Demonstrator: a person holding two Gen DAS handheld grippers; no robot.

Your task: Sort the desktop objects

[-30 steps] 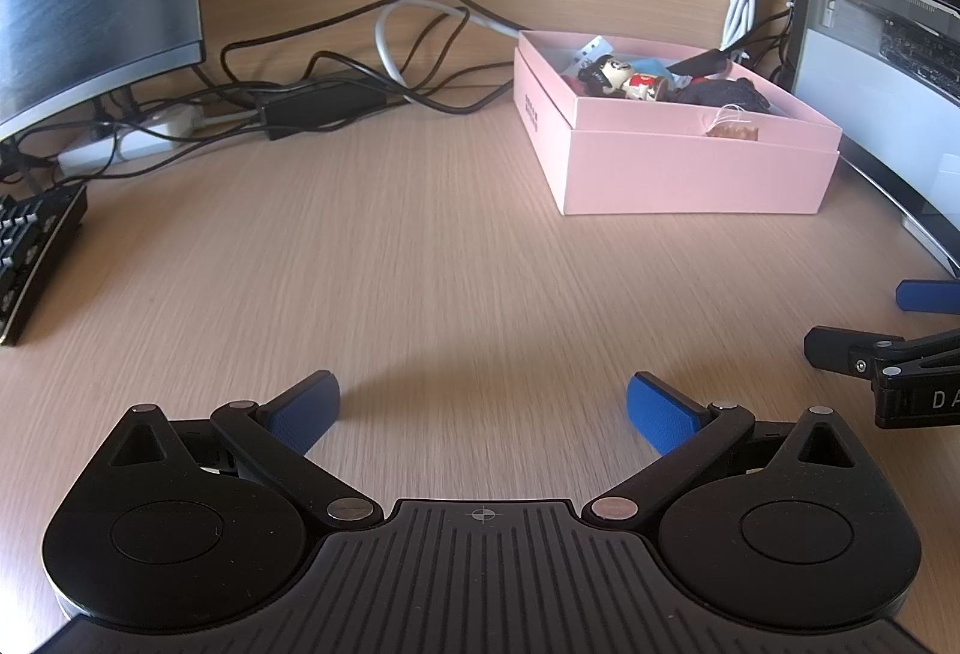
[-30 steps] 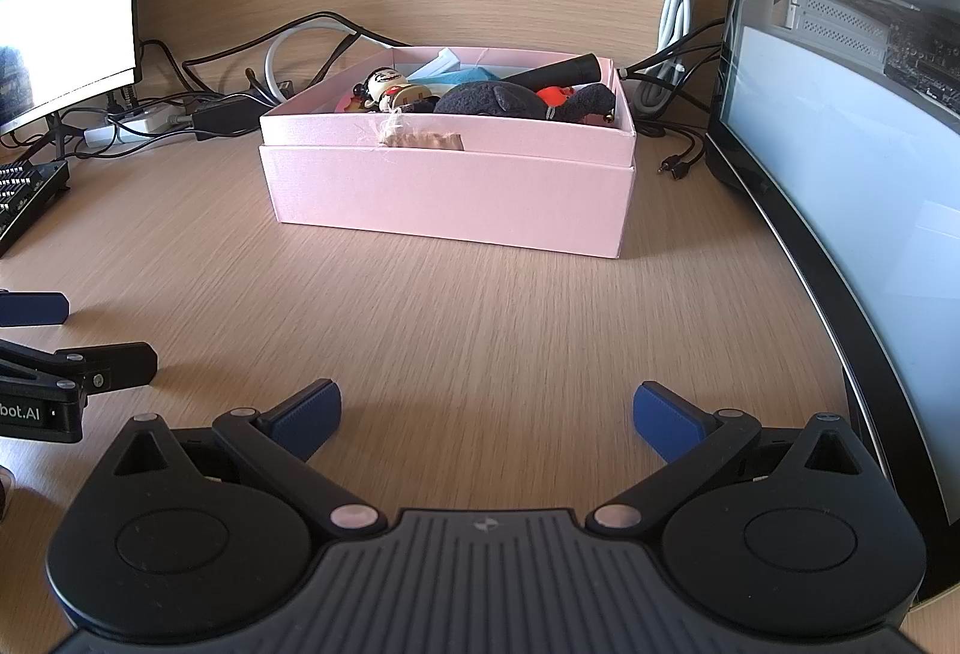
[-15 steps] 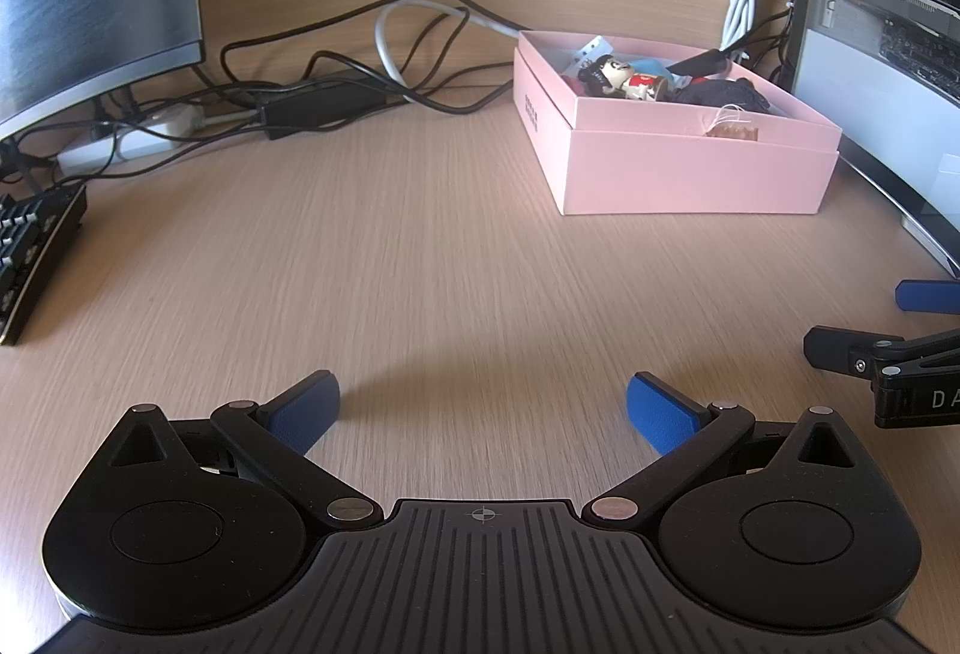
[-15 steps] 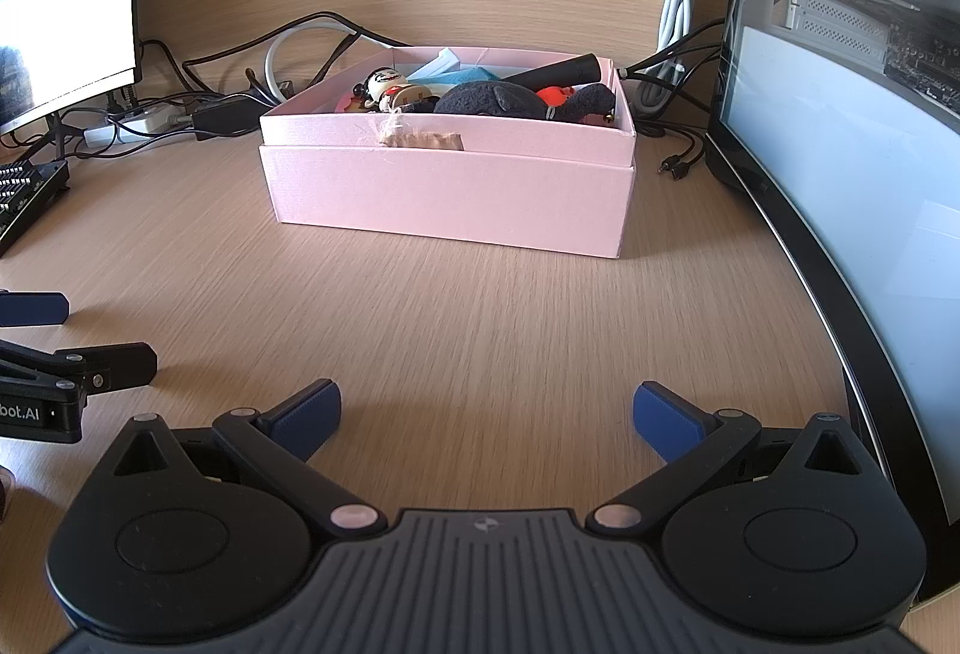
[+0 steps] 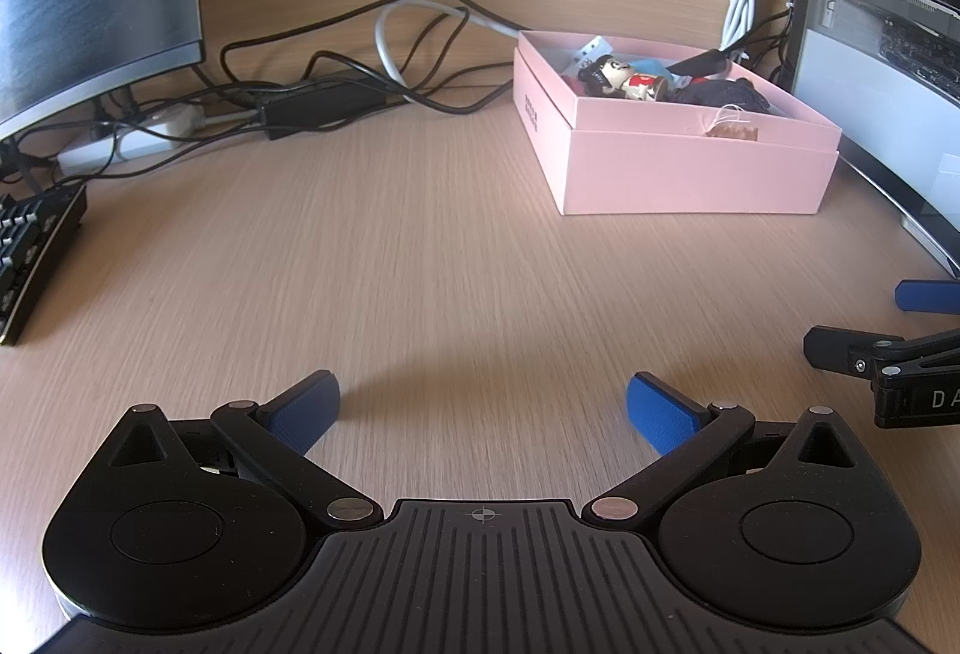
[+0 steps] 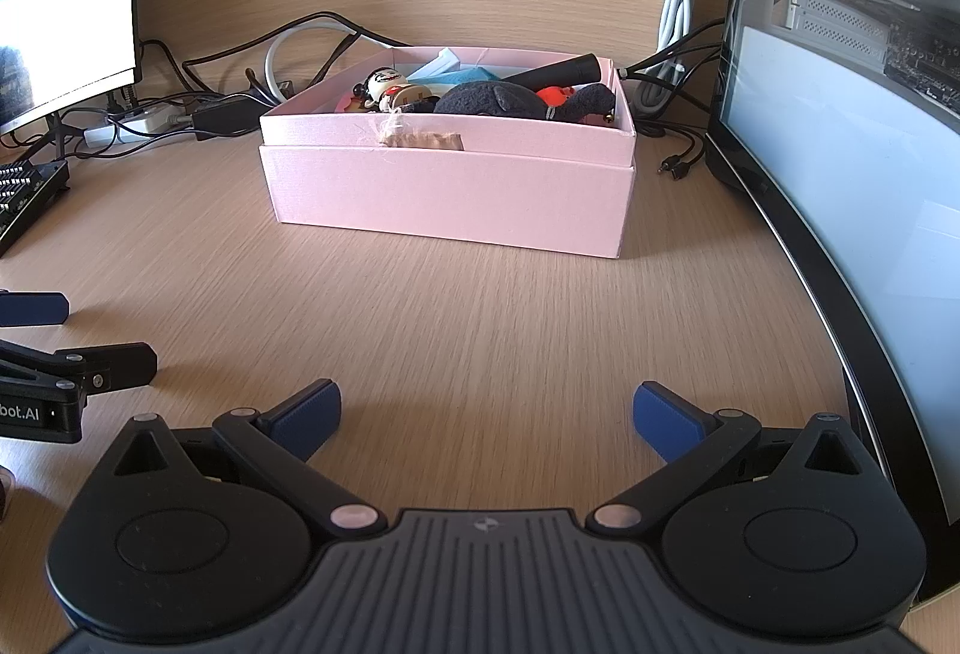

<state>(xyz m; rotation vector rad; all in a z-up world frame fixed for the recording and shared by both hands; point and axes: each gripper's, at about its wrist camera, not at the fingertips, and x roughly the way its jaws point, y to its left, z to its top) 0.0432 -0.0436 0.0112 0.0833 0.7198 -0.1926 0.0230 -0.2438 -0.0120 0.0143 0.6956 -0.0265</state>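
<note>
Change: nothing is seen to have moved since a second ago. The same spots are kept by both grippers and by the box.

Left gripper (image 5: pixel 483 405): it is held low over the desk (image 5: pixel 420 258). Its blue pads are spread wide apart. Nothing is held between them.

Right gripper (image 6: pixel 486 411): it is held low too, just beside the left one. Its pads are spread wide as well, and nothing is pinched.

Pink box (image 6: pixel 450 192): it is set at the back of the desk, well ahead of both grippers and straight in front of the right one. Its top is open.

Things in the box: a small doll (image 6: pixel 384 87), a dark soft toy (image 6: pixel 492 101), a black stick-like thing (image 6: pixel 558 71), something red (image 6: pixel 553 96) and something light blue (image 6: pixel 456 75) are seen inside. A little tag on a string (image 6: pixel 420 140) is hung over the front wall.

Bare desk: no loose toy is seen on the wood between the grippers and the box.

Other stuff: a keyboard (image 5: pixel 36 246) is seen at the left edge, and cables (image 5: pixel 360 78) are piled at the back.

What it means: the sorting looks done, or nearly done. The small things seem to be put away already, and both grippers are kept still and empty. It cannot be told if more things are waiting out of view.
</note>
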